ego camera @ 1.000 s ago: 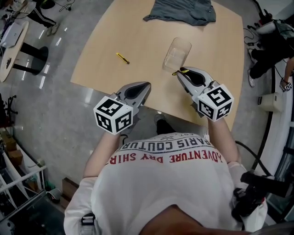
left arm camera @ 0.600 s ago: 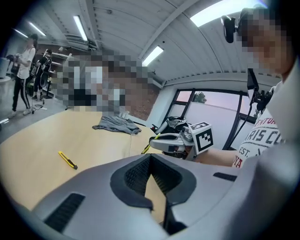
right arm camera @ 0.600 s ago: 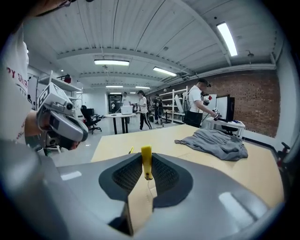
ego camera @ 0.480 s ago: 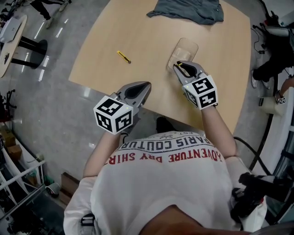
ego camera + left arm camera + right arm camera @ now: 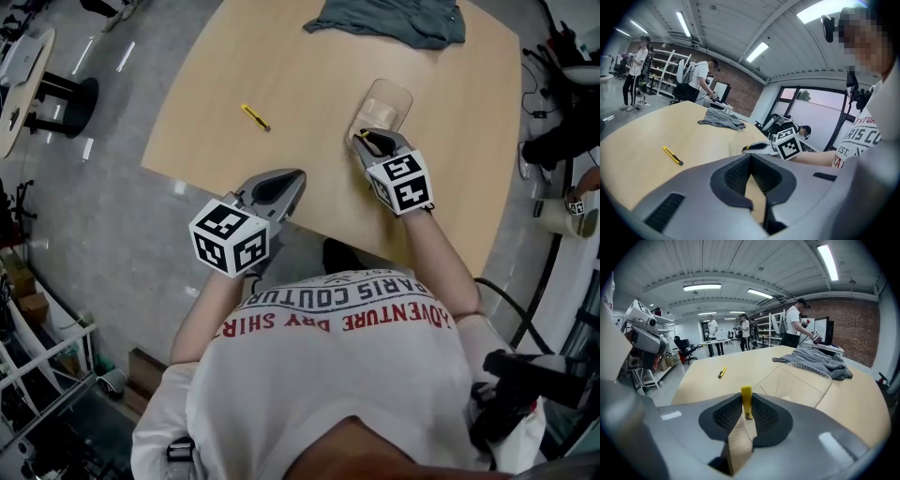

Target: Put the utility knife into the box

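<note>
My right gripper (image 5: 367,140) is shut on a thin yellow utility knife (image 5: 746,393), whose end sticks up between the jaws (image 5: 746,405). Its tips sit at the near edge of the clear plastic box (image 5: 382,103), which stands open and empty on the wooden table (image 5: 281,66); the box (image 5: 797,383) is just ahead and to the right in the right gripper view. A second yellow utility knife (image 5: 255,117) lies loose on the table to the left (image 5: 672,155). My left gripper (image 5: 292,180) hovers at the table's near edge, shut on nothing (image 5: 750,159).
A grey cloth (image 5: 389,21) lies crumpled at the table's far edge behind the box. Beyond the table's left edge is grey floor, with a round table (image 5: 19,84) off to the left. People and shelving (image 5: 670,75) stand far beyond the table.
My right gripper has moved forward and a little left with its knife, from the near table edge up to the box. The left gripper has stayed put.
</note>
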`<state>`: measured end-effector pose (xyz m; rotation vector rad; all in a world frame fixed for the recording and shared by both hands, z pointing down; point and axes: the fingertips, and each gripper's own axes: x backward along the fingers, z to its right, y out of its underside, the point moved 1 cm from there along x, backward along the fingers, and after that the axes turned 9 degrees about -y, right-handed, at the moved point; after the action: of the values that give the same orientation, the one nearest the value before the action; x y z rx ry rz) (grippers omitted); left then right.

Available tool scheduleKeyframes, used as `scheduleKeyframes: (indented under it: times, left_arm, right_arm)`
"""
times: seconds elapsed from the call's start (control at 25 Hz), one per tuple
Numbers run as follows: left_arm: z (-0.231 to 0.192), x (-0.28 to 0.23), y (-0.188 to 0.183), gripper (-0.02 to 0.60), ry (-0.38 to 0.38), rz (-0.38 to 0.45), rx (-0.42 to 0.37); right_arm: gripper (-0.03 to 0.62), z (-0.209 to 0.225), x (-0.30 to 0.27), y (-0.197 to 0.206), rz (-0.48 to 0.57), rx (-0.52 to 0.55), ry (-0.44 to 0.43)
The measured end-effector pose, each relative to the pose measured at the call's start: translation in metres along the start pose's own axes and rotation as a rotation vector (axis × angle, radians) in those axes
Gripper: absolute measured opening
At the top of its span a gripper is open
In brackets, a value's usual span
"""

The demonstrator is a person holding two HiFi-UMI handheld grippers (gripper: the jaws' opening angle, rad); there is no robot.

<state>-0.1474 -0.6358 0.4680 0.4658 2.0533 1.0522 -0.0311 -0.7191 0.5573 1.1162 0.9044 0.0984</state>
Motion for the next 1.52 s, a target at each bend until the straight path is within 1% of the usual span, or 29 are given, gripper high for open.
scheduleKeyframes:
  times: [0.48,1.08,1.52]
  left_arm:
    - [-0.008,0.005,-0.006,0.002,-0.003,0.005,0.009]
    - [-0.008,0.007,-0.001,0.002,-0.019,0.012,0.016]
    - [0.010,-0.002,0.002,0.002,0.006,0.017,-0.013]
  right_arm:
    - [0.060,-0.002,-0.006,-0.009,-0.019,0.046,0.019]
    - [0.060,-0.002,-0.002,-0.010,-0.004,0.058,0.014]
    - [0.060,-0.003,0.021,-0.001,0.024,0.041,0.025]
